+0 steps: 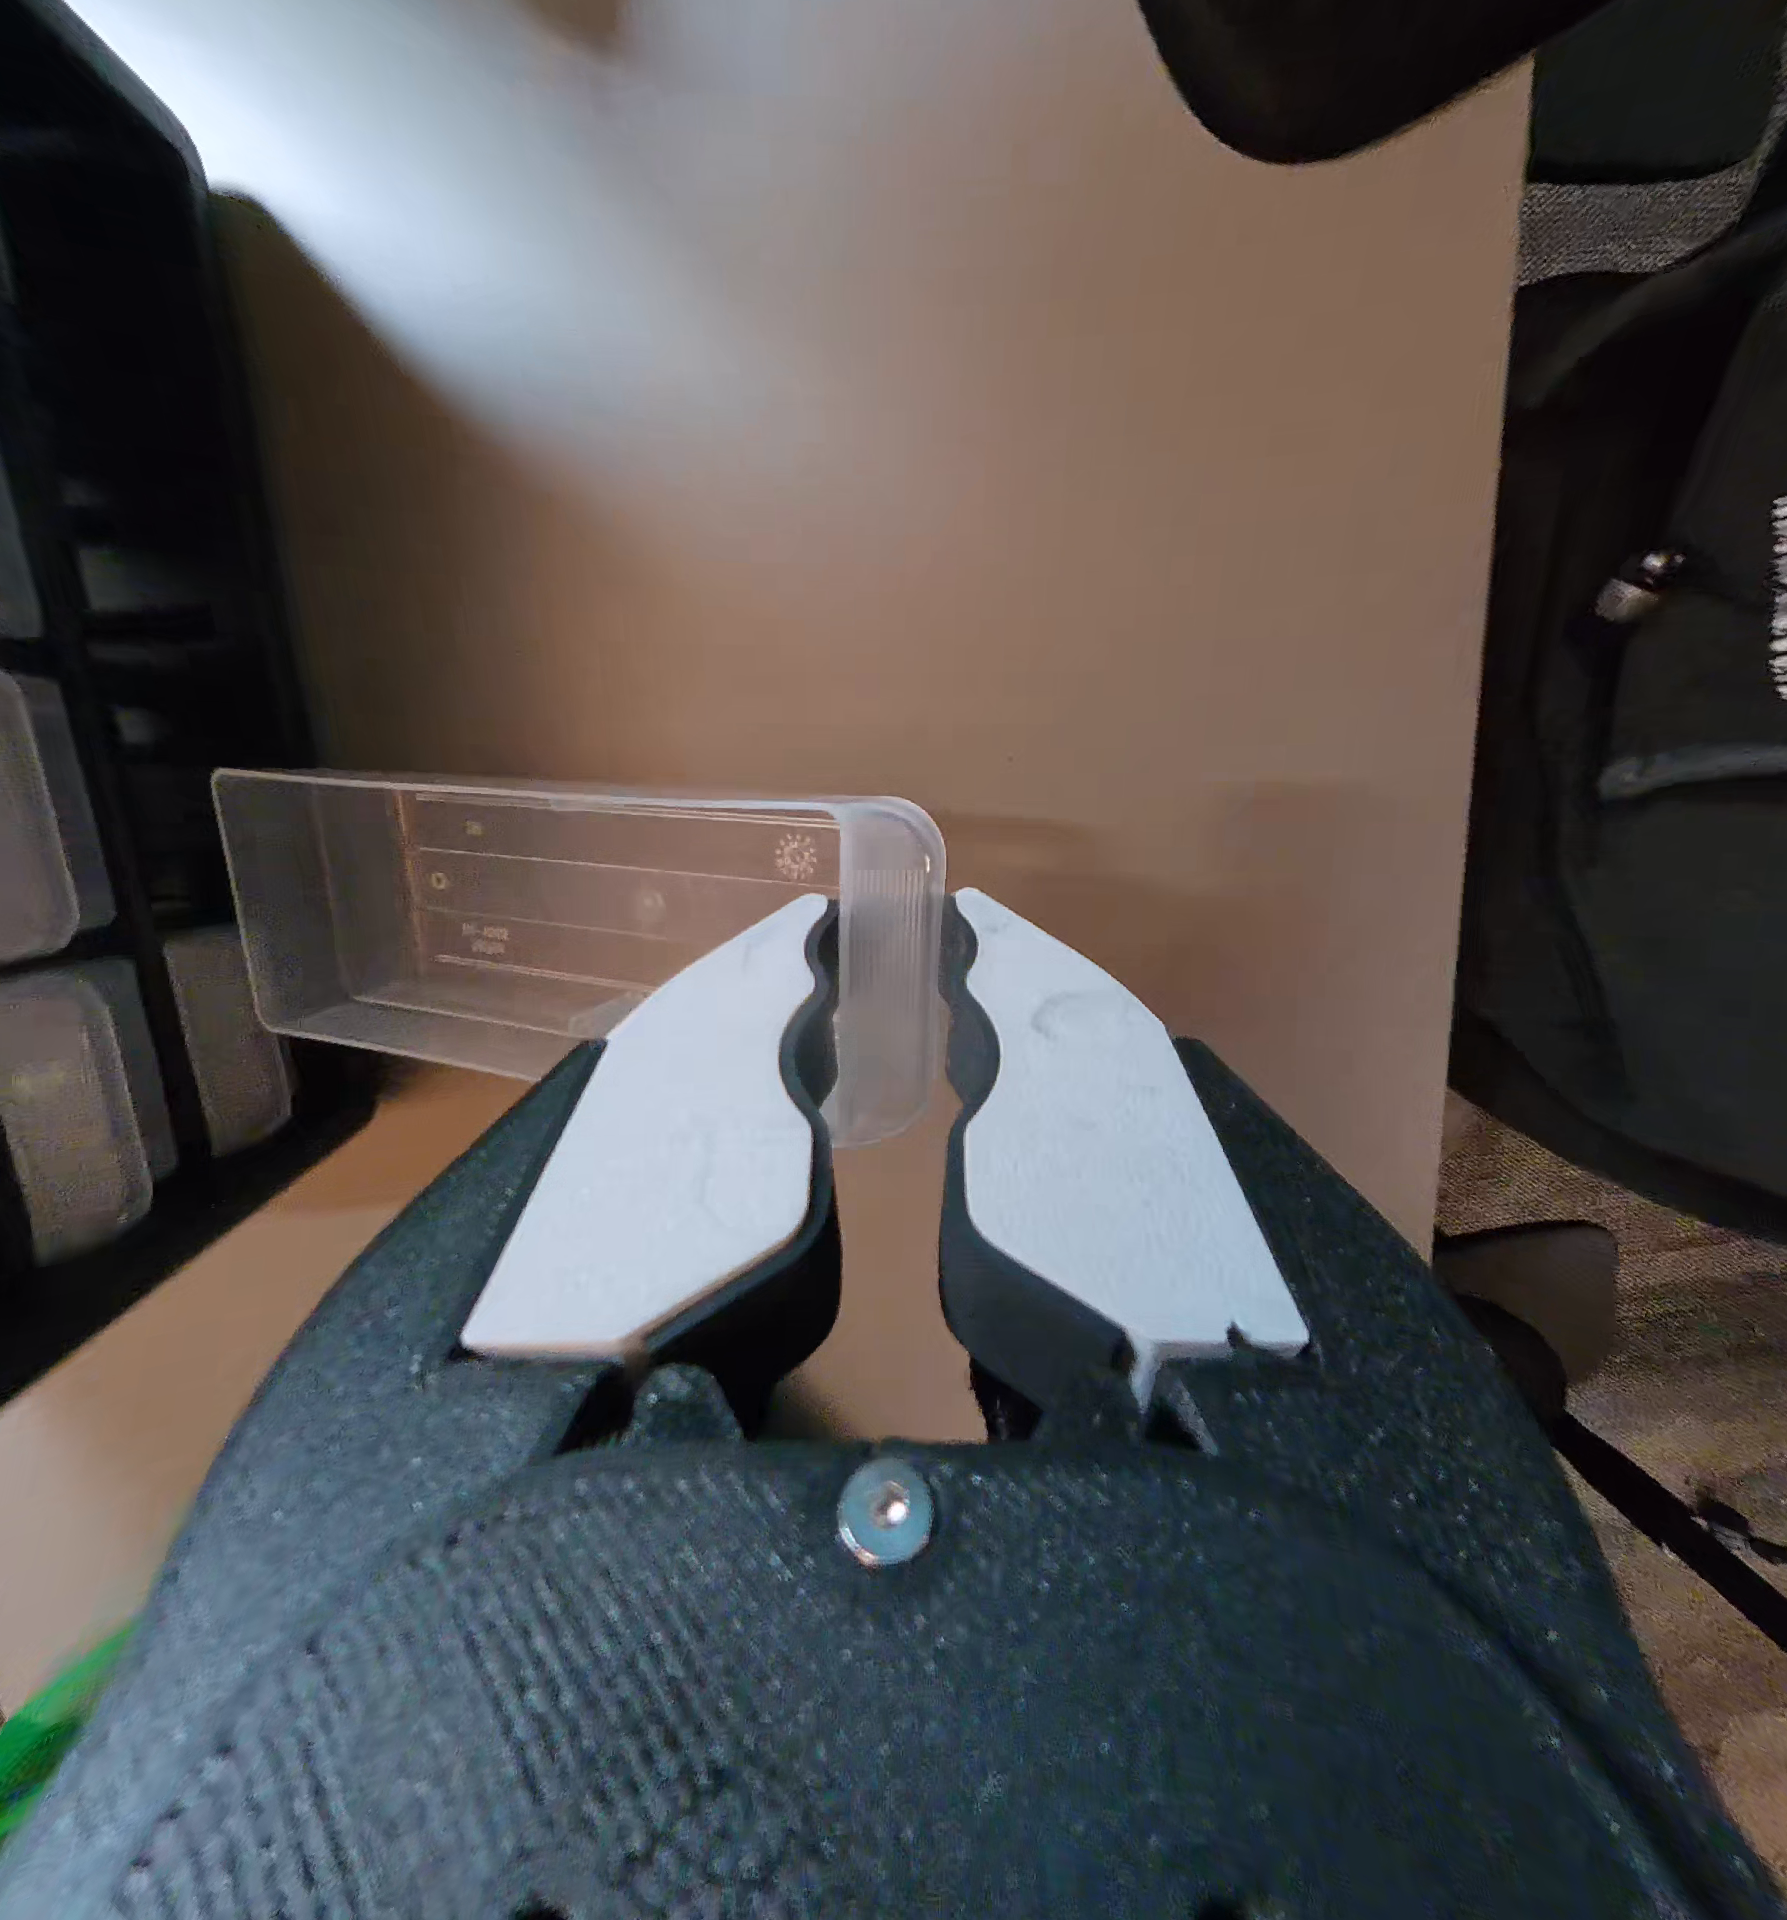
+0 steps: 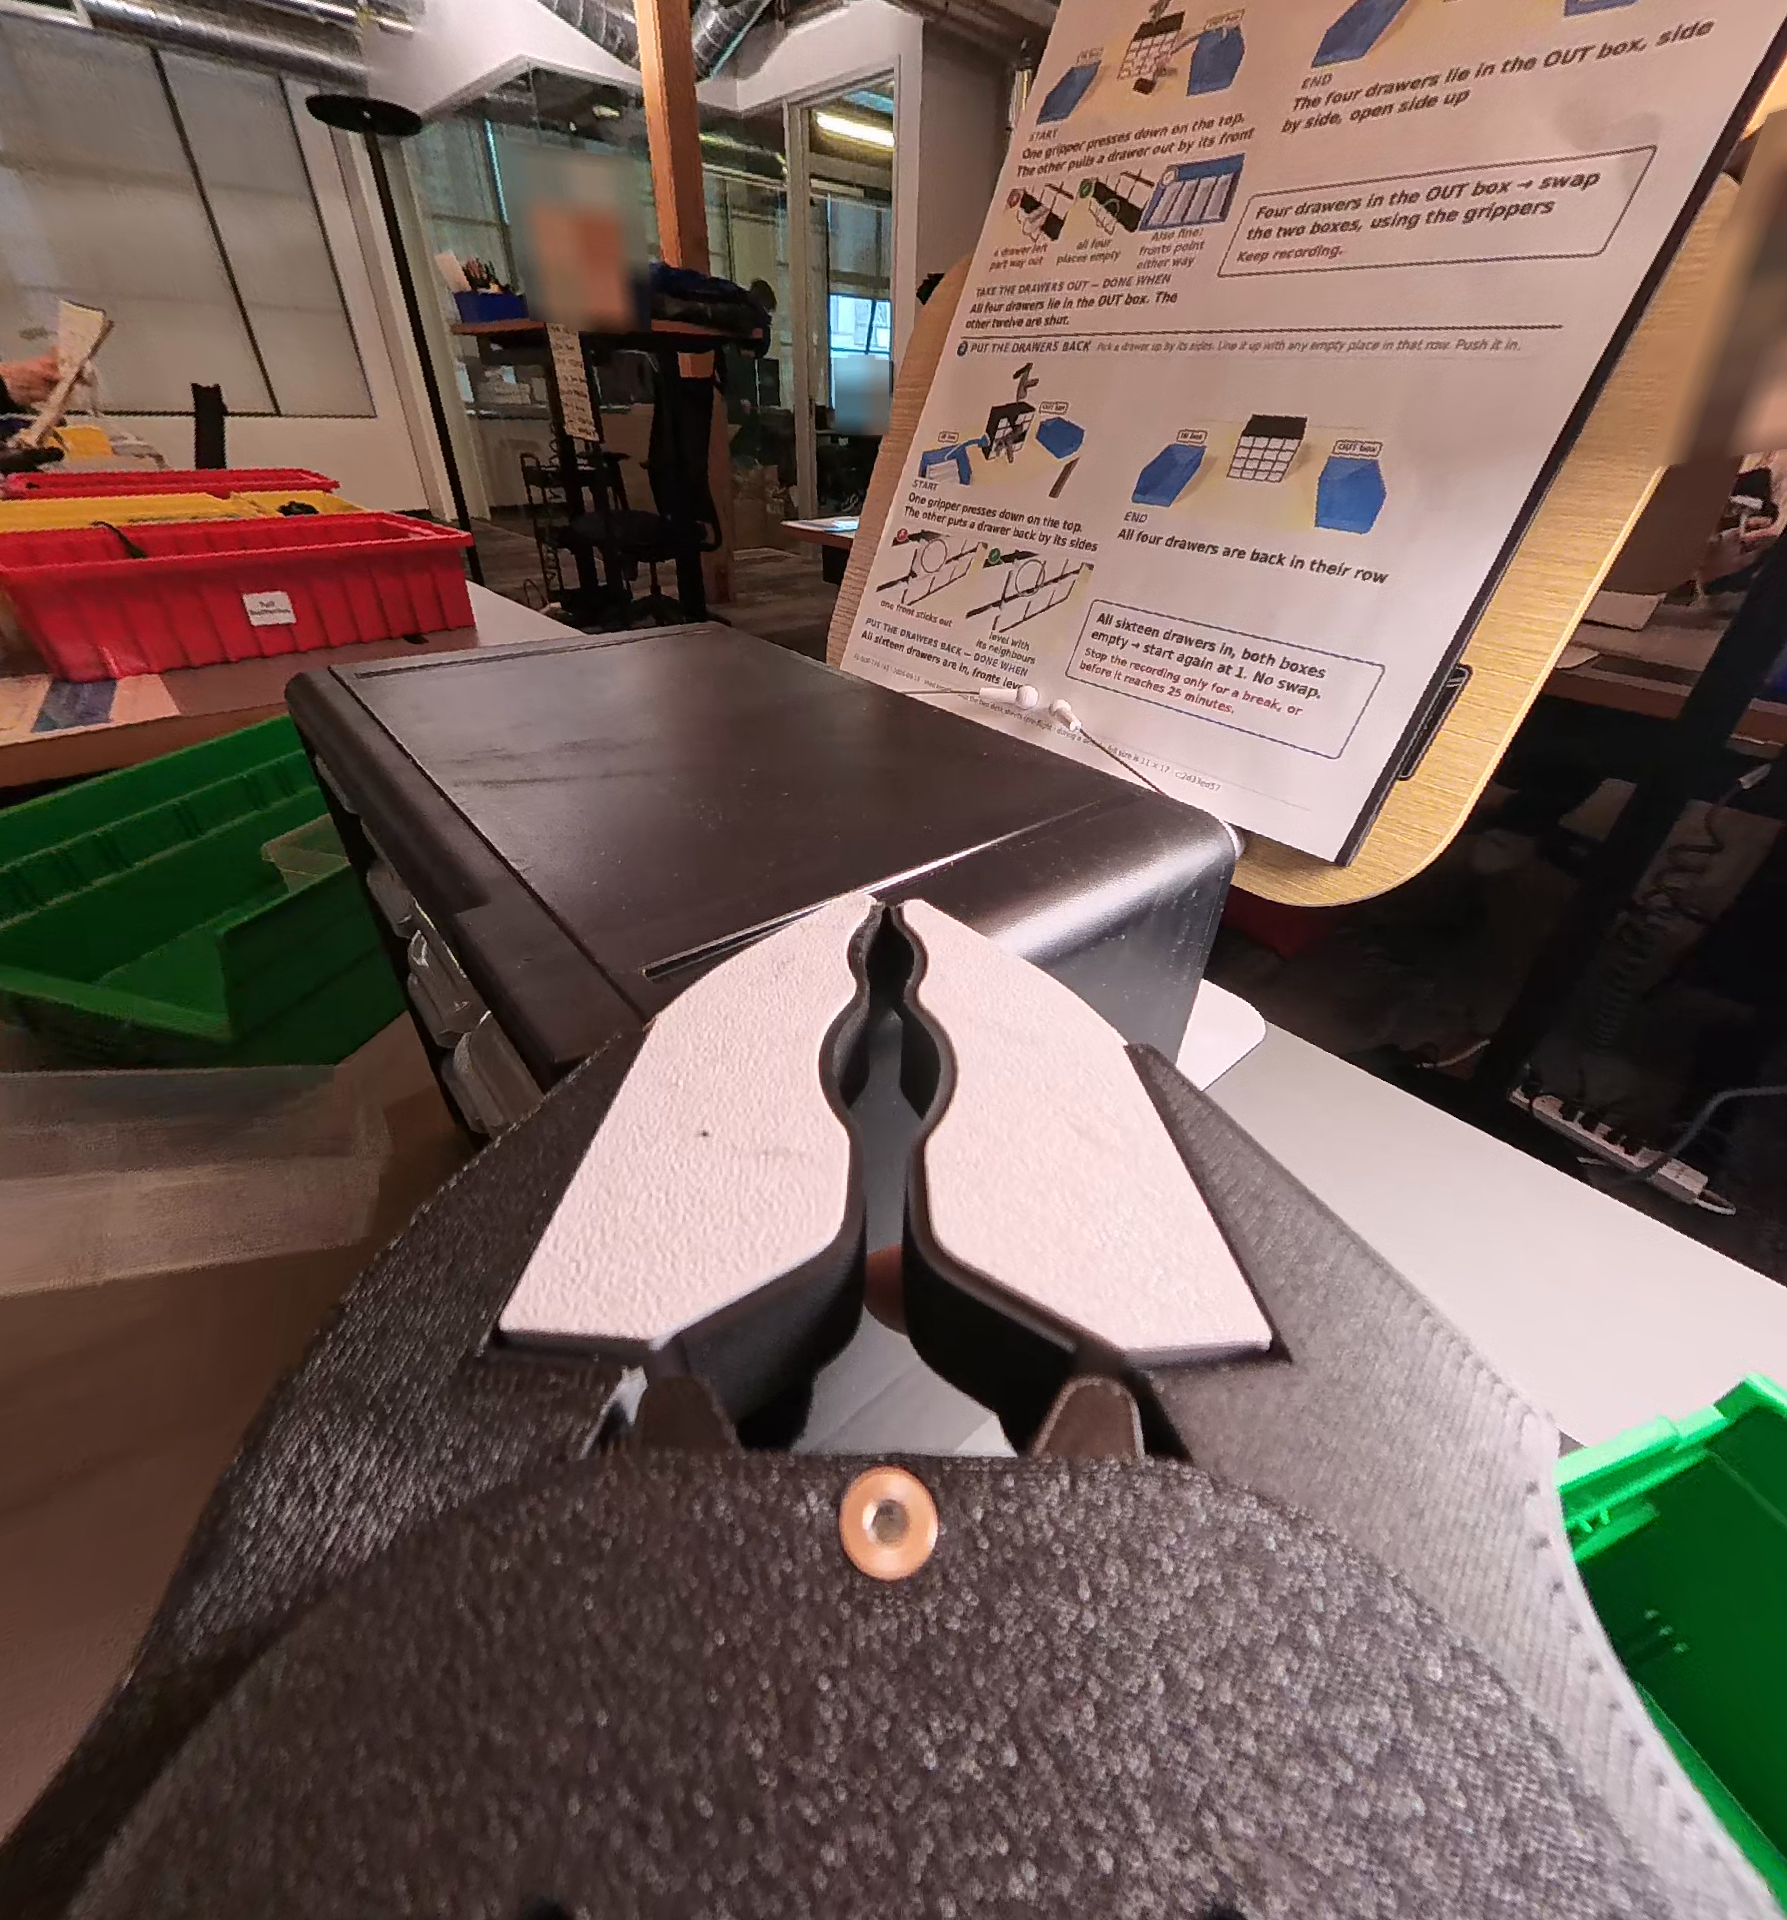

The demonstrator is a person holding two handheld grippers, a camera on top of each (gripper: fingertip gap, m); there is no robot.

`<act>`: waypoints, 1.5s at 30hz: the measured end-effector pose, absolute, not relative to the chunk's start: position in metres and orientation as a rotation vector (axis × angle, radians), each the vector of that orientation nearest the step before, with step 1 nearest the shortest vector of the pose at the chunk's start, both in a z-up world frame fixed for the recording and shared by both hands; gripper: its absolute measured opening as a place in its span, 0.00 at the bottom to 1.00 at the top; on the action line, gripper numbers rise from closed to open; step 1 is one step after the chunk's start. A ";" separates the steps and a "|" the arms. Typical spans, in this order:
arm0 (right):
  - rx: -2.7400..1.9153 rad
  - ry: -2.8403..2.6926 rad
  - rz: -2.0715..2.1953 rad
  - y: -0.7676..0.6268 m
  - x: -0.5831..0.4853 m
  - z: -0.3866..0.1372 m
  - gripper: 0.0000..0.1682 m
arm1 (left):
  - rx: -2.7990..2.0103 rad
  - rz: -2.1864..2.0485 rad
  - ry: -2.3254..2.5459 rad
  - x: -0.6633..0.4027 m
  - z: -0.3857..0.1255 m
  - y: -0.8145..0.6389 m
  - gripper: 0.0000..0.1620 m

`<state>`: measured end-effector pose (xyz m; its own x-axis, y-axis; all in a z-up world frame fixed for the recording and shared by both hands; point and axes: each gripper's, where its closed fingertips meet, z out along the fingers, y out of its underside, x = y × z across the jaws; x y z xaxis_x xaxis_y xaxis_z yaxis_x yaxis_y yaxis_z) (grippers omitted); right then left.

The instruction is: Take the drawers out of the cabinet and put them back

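Note:
My left gripper is shut on the front tab of a clear plastic drawer. The drawer hangs free above the tan table, its body pointing left toward the black cabinet. The cabinet stands at the left edge of the left wrist view, with frosted drawers in its slots. In the right wrist view my right gripper is shut and empty, its tips resting on the near top edge of the black cabinet. Several drawer fronts show on the cabinet's left face.
A green bin sits left of the cabinet and another green bin at the lower right. An instruction board leans behind the cabinet. Red and yellow bins stand on a far table. A person in dark clothing is at the right.

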<state>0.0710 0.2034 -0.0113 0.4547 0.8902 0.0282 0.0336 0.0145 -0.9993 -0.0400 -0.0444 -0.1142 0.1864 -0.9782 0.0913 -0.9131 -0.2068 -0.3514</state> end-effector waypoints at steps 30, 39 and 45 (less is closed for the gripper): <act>-1.395 -0.884 0.866 0.203 0.071 -0.011 0.00 | -2.212 -0.251 1.732 -0.020 -0.166 0.015 0.11; -1.392 -0.881 0.877 0.204 0.071 -0.011 0.00 | -2.059 -0.106 1.720 -0.018 -0.189 0.019 0.11; -1.391 -0.877 0.884 0.203 0.071 -0.011 0.00 | -1.963 0.074 1.559 -0.035 -0.200 0.053 0.12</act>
